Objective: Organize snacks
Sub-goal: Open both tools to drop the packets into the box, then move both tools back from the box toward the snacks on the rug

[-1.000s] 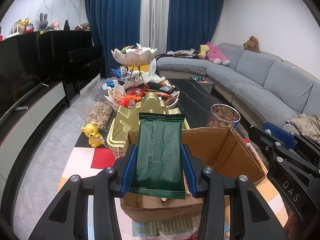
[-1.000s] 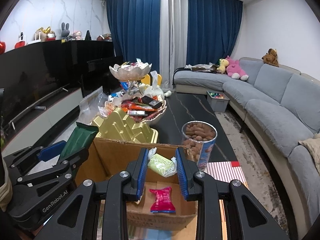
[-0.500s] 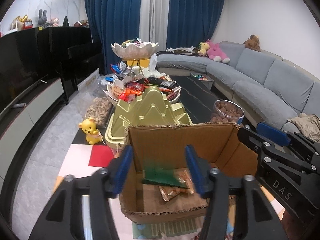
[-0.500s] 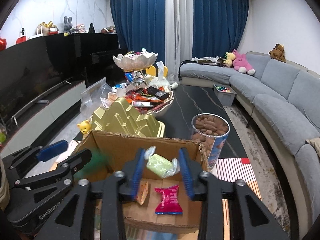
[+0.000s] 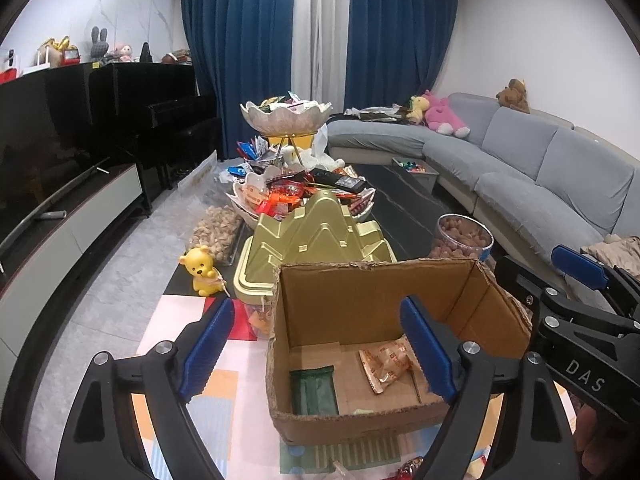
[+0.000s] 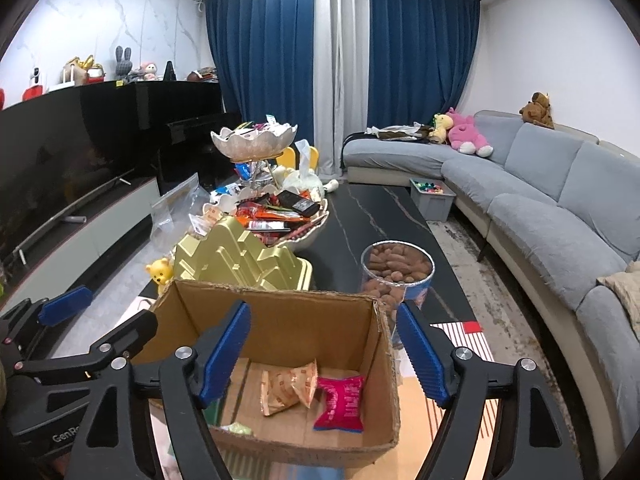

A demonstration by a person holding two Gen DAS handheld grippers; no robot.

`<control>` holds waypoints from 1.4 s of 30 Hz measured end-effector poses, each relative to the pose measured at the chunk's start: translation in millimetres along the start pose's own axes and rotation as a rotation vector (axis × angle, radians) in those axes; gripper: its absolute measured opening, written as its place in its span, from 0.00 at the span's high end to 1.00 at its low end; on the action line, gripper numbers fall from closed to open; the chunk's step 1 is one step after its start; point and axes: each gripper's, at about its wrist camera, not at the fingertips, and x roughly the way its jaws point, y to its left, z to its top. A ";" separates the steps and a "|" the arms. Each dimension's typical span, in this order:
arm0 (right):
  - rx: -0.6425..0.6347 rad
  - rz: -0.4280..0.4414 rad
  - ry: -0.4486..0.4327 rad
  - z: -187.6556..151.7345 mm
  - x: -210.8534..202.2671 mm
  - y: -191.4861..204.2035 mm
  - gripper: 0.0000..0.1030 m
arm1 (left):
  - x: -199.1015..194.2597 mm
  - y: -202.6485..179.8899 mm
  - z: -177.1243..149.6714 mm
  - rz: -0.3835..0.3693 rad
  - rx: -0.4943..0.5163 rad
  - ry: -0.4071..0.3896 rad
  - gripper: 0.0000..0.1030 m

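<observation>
Left wrist view: left gripper spread and empty, jaws just opened, over the box, with the green packet flat on the box floor at 6 o'clock, long axis running away from the camera. Right wrist view: right gripper likewise just opened and empty above the same box, pale green sweet dropped at 7 o'clock, snack bowl far off at 12 o'clock, about equally distant for both.

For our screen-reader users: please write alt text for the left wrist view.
Open left gripper hovers empty over a cardboard box holding a green packet and an orange packet; behind stand a gold lid and heaped snacks.
</observation>
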 end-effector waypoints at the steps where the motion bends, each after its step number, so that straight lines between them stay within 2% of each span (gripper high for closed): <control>1: 0.001 0.000 -0.001 0.1 -1.7 0.6 0.25 | -2.0 0.0 -0.4 -0.001 -0.002 0.000 0.17; 27: -0.004 -0.008 -0.042 -5.8 -68.0 8.1 0.23 | -68.7 2.9 -5.7 0.014 -0.010 -0.049 0.13; 42: 0.001 -0.022 -0.060 -10.2 -98.0 2.1 0.23 | -93.1 -2.5 -13.3 0.014 -0.001 -0.055 0.13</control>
